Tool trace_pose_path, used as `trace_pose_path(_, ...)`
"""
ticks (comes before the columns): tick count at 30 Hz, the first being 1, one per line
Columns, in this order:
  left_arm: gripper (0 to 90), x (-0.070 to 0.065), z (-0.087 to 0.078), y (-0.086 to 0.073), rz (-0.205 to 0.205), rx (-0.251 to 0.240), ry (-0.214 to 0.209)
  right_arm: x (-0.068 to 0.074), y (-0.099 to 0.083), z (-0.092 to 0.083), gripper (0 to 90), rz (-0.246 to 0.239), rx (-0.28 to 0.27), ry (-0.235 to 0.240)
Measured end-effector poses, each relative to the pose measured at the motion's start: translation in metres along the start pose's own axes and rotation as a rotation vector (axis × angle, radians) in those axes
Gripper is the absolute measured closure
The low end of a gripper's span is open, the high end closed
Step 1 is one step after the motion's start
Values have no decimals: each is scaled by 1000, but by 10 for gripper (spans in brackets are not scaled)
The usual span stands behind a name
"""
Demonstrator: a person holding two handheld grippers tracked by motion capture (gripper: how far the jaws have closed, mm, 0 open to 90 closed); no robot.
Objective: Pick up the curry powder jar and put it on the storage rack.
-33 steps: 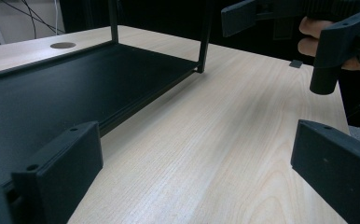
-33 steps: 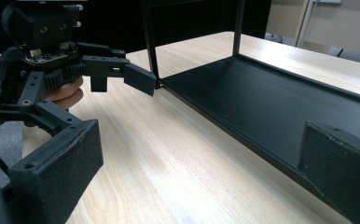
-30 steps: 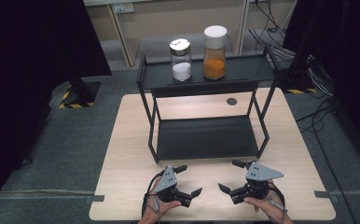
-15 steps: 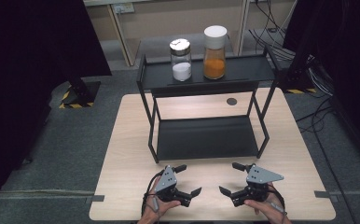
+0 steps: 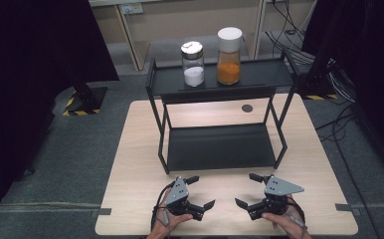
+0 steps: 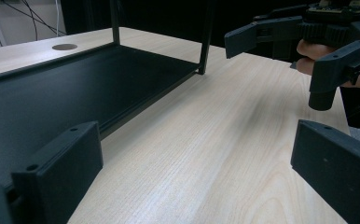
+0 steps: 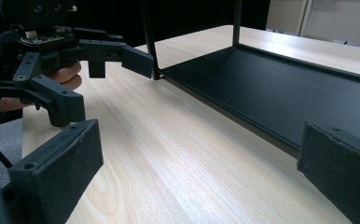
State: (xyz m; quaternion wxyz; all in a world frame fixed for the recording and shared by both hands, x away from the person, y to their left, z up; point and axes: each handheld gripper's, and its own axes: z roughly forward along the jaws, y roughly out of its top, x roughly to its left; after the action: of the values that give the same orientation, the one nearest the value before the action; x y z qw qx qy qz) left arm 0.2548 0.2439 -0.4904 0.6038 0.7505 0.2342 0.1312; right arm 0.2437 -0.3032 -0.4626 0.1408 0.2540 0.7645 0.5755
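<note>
Two jars stand on the top shelf of a black two-tier rack [image 5: 269, 74]. One is a glass jar of white powder [image 5: 193, 63] with a metal lid, the other a jar of orange powder [image 5: 229, 56] with a white lid. My left gripper [image 5: 203, 191] and right gripper [image 5: 244, 189] rest low over the table's near edge, in front of the rack, facing each other. Both are open and hold nothing. In the left gripper view, its wide-apart jaws frame the right gripper [image 6: 308, 51]. The right gripper view looks across at the left gripper [image 7: 61, 65].
The rack's lower shelf [image 5: 215, 147] is bare and lies just beyond both grippers. A round cable hole [image 5: 247, 108] sits in the light wood table [image 5: 135, 149] behind the rack. Dark curtains, cables and grey floor surround the table.
</note>
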Motion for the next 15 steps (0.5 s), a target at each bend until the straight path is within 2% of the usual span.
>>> trace_pose_path(15,14,0,0,0,1,-1,0,-1,0,-1,3,3,-1,-5)
